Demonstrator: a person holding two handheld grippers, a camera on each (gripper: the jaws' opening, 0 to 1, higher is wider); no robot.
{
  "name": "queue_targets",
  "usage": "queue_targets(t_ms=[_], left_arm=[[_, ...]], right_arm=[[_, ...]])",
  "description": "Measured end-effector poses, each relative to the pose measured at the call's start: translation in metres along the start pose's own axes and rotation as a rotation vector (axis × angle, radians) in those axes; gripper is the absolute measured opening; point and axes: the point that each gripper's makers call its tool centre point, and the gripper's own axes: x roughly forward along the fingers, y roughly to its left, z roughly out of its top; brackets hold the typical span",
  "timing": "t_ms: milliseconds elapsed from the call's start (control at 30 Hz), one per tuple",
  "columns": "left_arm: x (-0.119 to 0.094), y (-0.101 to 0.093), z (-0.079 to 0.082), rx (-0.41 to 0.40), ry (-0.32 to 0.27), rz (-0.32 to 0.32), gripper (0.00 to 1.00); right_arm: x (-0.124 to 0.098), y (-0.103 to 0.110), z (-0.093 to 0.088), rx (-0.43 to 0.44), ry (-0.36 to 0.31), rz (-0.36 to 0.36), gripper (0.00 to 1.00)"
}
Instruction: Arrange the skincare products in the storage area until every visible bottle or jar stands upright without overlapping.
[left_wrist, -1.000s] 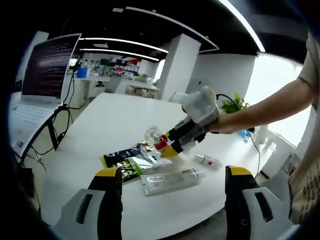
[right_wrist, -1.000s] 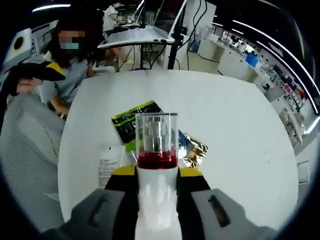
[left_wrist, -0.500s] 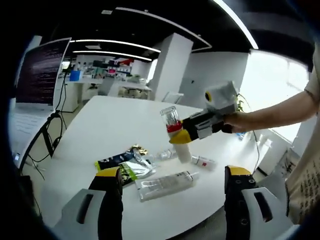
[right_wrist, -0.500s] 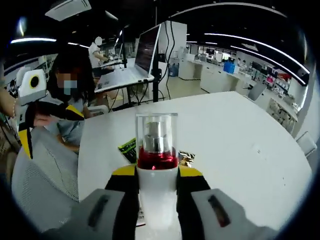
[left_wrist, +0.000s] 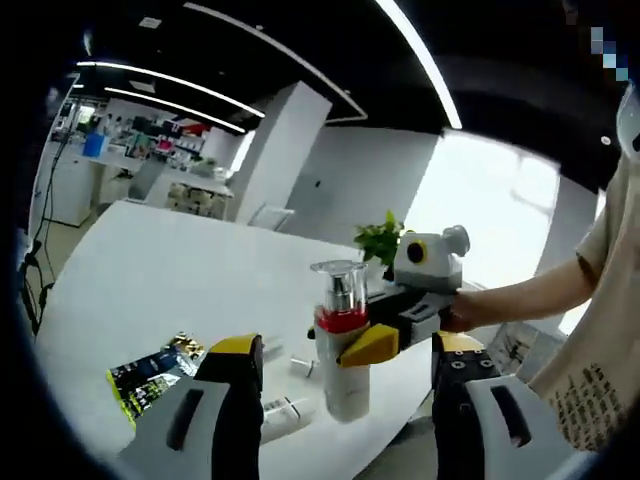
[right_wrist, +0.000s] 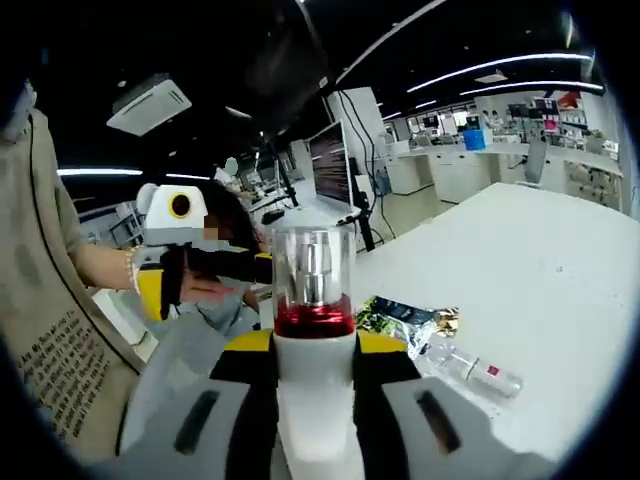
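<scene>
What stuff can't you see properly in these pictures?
- The pump bottle: in the right gripper view the right gripper hides its lower body.
- The tube: in the left gripper view the left gripper's jaw covers most of it.
- The small bottle: its label is too small to read.
- The sachets: print too blurry to read.

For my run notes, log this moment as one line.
right gripper: shut on white pump bottle with red collar and clear cap, upright over white table | left gripper: open | foil sachets: flat

My left gripper's yellow-tipped jaw hides part of the clear plastic tube (left_wrist: 285, 411) — small clear vial's (right_wrist: 470, 368) label too tiny to read
</scene>
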Motion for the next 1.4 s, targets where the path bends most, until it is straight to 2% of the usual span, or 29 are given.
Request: queue_targets(t_ms=[133, 367, 500, 633, 667, 833, 1067, 1133, 1233, 1400], left_arm=[[0.010, -0.010, -0.002, 0.012, 0.022, -0.032, 0.63], [0.022, -0.030, -0.004, 0.022, 0.070, -0.135, 0.58], [0.028, -0.045, -0.004, 0.044, 0.104, -0.212, 0.47], [0.036, -0.060, -0.001, 0.038, 0.125, -0.284, 0.45], [0.038, -0.069, -0.002, 0.031, 0.141, -0.322, 0.44], [0.048, -0.095, 0.000, 0.043, 0.174, -0.435, 0.29], [0.062, -0.101, 0.004, 0.056, 0.198, -0.424, 0.26], [0.063, -0.102, 0.008, 0.044, 0.187, -0.416, 0.25], [0.067, -0.102, 0.021, -0.077, 0.139, -0.413, 0.25], [0.071, -0.107, 0.025, -0.058, 0.154, -0.432, 0.24]], right_arm=[[-0.009, 0.019, 0.000, -0.005, -0.021, 0.024, 0.26], [-0.023, 0.041, 0.001, -0.022, -0.047, 0.080, 0.26], [-0.030, 0.052, 0.002, -0.035, -0.052, 0.116, 0.26], [-0.039, 0.059, 0.006, -0.026, -0.071, 0.151, 0.26], [-0.042, 0.061, 0.007, -0.021, -0.074, 0.162, 0.26], [-0.050, 0.066, 0.009, -0.017, -0.078, 0.191, 0.27], [-0.067, 0.060, 0.012, 0.013, -0.110, 0.176, 0.27], [-0.071, 0.060, 0.018, 0.041, -0.145, 0.172, 0.28], [-0.078, 0.058, 0.032, 0.119, -0.232, 0.150, 0.29], [-0.082, 0.060, 0.032, 0.088, -0.259, 0.110, 0.31]])
